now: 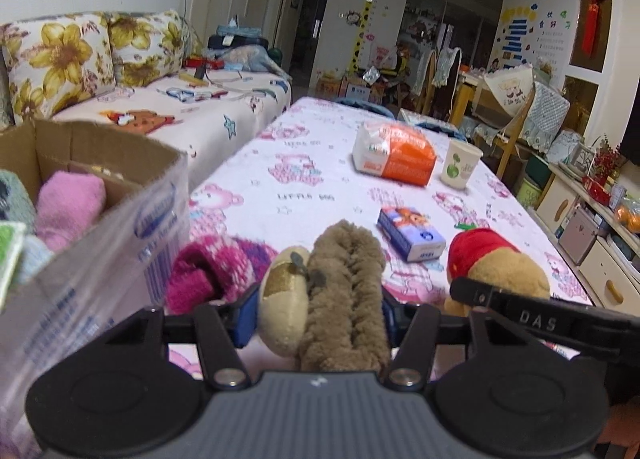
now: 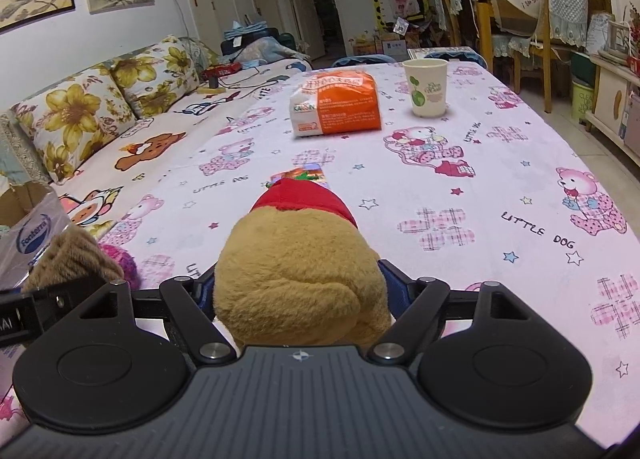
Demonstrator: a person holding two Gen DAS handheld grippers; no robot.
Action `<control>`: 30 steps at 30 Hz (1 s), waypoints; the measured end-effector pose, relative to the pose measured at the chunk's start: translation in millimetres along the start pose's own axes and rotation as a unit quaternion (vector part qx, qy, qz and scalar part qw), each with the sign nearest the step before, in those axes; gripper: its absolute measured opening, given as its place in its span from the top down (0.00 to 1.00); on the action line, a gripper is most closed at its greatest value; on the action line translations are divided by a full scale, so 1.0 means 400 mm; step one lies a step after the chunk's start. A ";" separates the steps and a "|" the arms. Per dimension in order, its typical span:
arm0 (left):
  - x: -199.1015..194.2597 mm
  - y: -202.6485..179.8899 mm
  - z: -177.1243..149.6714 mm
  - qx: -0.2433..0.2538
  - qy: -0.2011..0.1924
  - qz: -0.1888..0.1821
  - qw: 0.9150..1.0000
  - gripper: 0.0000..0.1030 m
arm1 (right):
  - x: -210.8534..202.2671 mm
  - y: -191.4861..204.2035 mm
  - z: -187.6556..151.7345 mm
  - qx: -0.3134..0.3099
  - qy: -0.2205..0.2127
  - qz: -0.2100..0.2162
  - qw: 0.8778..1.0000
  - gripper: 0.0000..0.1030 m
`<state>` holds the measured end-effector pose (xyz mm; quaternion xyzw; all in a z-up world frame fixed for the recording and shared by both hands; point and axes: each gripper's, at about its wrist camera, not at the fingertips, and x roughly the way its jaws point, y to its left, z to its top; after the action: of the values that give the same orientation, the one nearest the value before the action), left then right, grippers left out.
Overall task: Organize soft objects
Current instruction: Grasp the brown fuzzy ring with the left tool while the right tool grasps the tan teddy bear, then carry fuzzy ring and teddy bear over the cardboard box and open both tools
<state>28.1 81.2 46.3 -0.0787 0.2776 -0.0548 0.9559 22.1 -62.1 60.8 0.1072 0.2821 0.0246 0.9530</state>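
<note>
the left gripper (image 1: 320, 311) is clamped on a shaggy brown plush toy (image 1: 344, 291), blue pads pressing both flanks, the toy's pale face patch toward 9 o'clock. the right gripper (image 2: 296, 299) has its jaws wide around a tan bear in a red shirt (image 2: 296, 279); the pads look to be pressing its sides, so i read it as held. outward from the left jaws, at 10 o'clock, sits the cardboard box (image 1: 120, 155) with a pink folded cloth (image 1: 70, 203) already inside; a pink knitted sock (image 1: 216, 267) lies on the tablecloth (image 1: 320, 187) just beside the box's near corner. at 1 o'clock lie a small blue tissue pack (image 1: 412, 235), an orange-and-white packet (image 1: 394, 157) and a paper cup (image 1: 460, 167). risks as i judge them: the two grippers sit close together, so swinging both toward the box could knock one against the other; the bear is bulky and squashy, so it may slip from such a wide hold; the box's loose plastic wrap could snag a finger
</note>
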 end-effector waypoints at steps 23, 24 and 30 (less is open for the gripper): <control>-0.117 0.074 0.054 -0.022 -0.092 0.011 0.995 0.45 | -0.024 0.107 0.018 -0.039 -0.032 0.047 0.998 0.07; -0.120 0.078 0.056 -0.024 -0.095 0.012 0.995 0.45 | -0.021 0.111 0.021 -0.040 -0.032 0.050 0.997 0.07; -0.145 0.101 0.062 -0.040 -0.117 0.023 0.992 0.44 | -0.023 0.142 0.028 -0.045 -0.038 0.067 0.996 0.07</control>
<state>-4.7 132.3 89.8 -0.1162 0.1678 -0.0124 0.9789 21.1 -9.7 87.3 0.0837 0.2361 0.0971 0.9632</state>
